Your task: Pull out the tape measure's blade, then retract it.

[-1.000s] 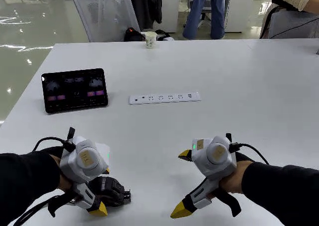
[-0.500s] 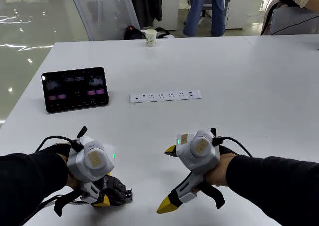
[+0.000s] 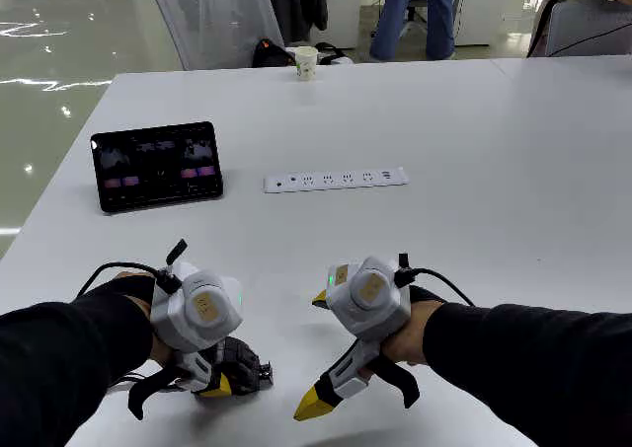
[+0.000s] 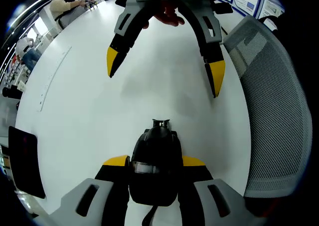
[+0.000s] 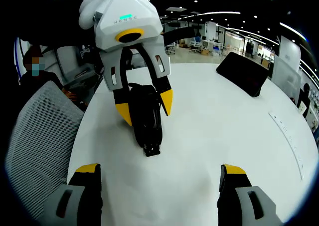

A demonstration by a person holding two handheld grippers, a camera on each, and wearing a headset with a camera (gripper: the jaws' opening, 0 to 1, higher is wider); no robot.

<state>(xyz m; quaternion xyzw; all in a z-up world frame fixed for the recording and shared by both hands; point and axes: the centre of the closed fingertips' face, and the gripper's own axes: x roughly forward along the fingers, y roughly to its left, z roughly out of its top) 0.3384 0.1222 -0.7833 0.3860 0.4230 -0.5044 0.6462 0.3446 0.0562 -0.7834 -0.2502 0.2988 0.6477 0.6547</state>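
A black tape measure rests on the white table near its front edge, with my left gripper shut on its case. In the left gripper view the tape measure sits between the yellow tips of the left gripper, its blade hook at the case mouth, no blade drawn out. My right gripper stands open just right of it, jaws wide and pointing at it. In the right gripper view the right gripper faces the tape measure, a short gap away from the hook.
A dark tablet leans at the left of the table, a white power strip lies mid-table, and a paper cup stands at the far edge. A mesh chair and a standing person are beyond.
My right gripper has moved left, closer to the tape measure, still open. The left gripper keeps its hold and has barely shifted.
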